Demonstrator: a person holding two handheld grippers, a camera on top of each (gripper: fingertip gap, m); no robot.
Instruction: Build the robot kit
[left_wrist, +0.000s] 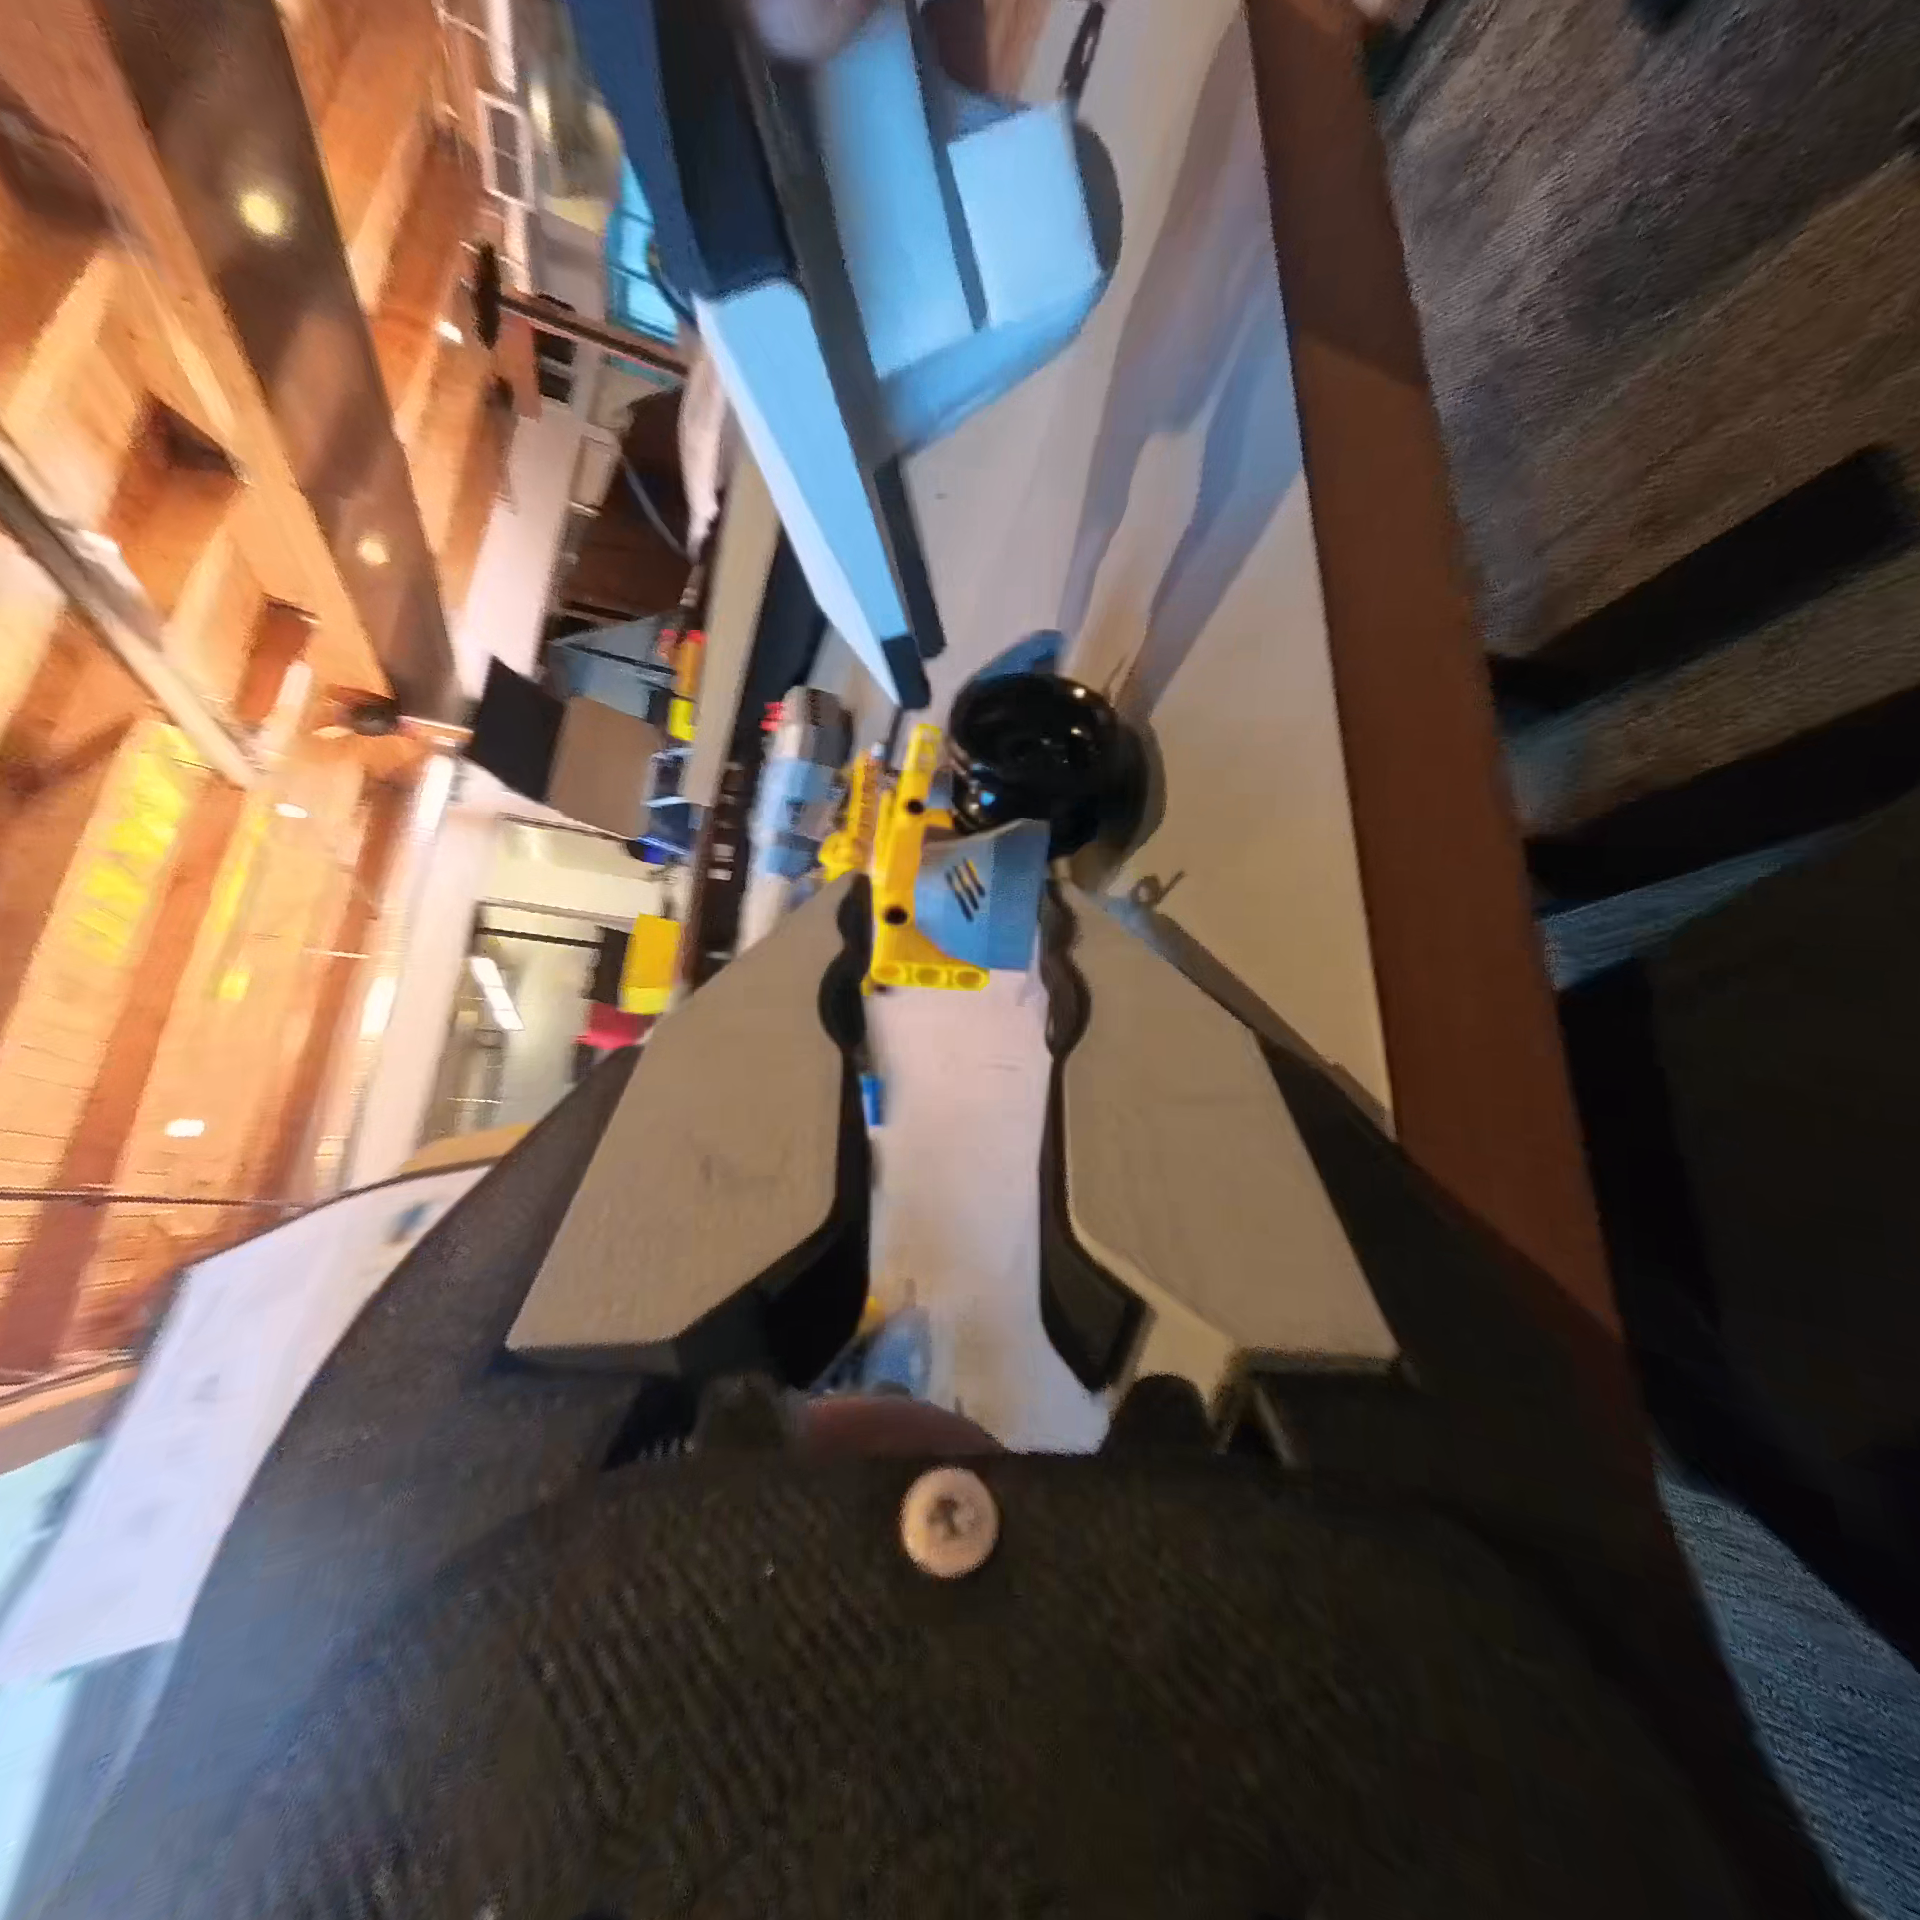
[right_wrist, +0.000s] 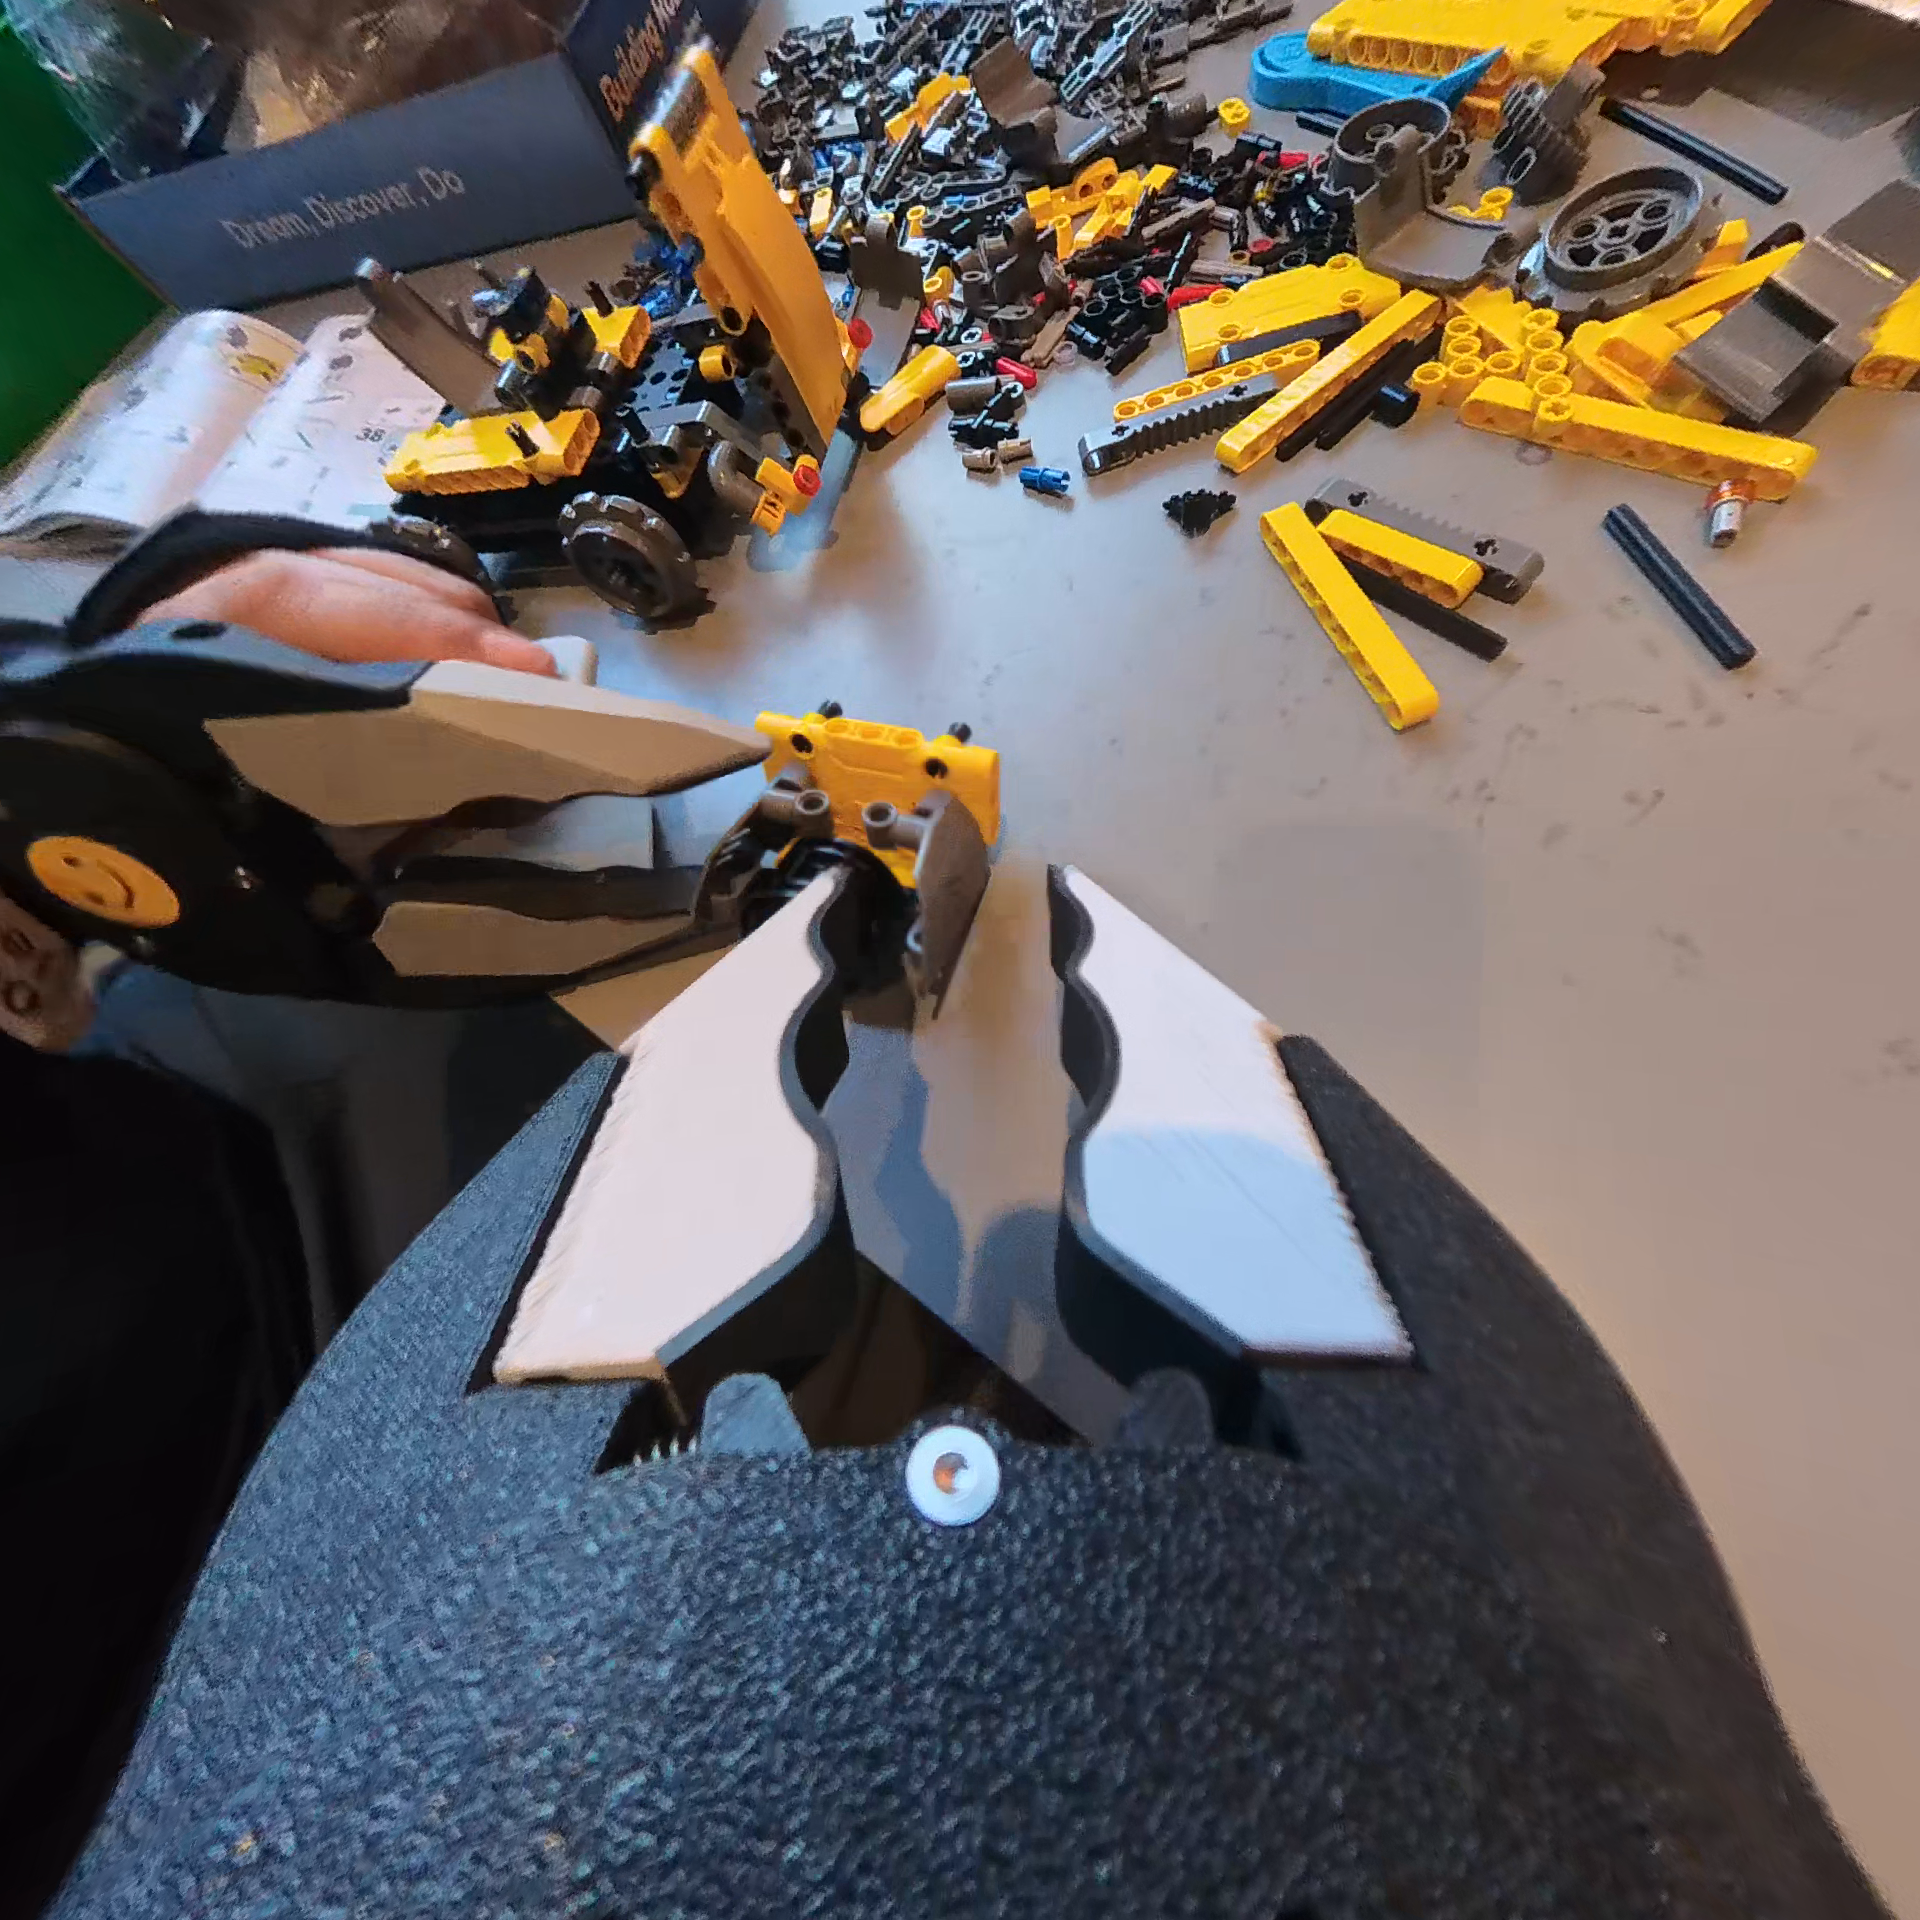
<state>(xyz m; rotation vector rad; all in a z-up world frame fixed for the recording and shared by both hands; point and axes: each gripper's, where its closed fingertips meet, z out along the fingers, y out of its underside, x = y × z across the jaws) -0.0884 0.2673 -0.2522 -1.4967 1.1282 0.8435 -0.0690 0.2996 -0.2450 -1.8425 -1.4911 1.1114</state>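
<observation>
Ahead of my right gripper (right_wrist: 940, 883) I see the grey table (right_wrist: 1299, 935), strewn at its far side with loose yellow, black and grey building pieces (right_wrist: 1195, 260). Beyond my left gripper (right_wrist: 727, 831) stands a dark cardboard box (right_wrist: 343, 197), open at the top; what lies inside I cannot make out. Just beside the box lies an open instruction booklet (right_wrist: 187, 416), and between booklet and loose pieces stands a half-built yellow and black vehicle (right_wrist: 644, 416) with a toothed wheel.

Closest to me is the small subassembly (right_wrist: 883, 790): a yellow beam frame on top, a grey curved panel on its right side, black parts underneath. My left gripper (left_wrist: 956, 904), coming in from the left of the right one, is clamped on it, its upper finger against the yellow frame. A hand (right_wrist: 343, 603) shows behind that gripper.

My right gripper's fingers stand parted, the left tip touching or nearly touching the black underside, the right tip clear of the grey panel.

From the left wrist, the subassembly (left_wrist: 935, 883) sits between the fingertips, its black wheel (left_wrist: 1039, 748) just beyond.
</observation>
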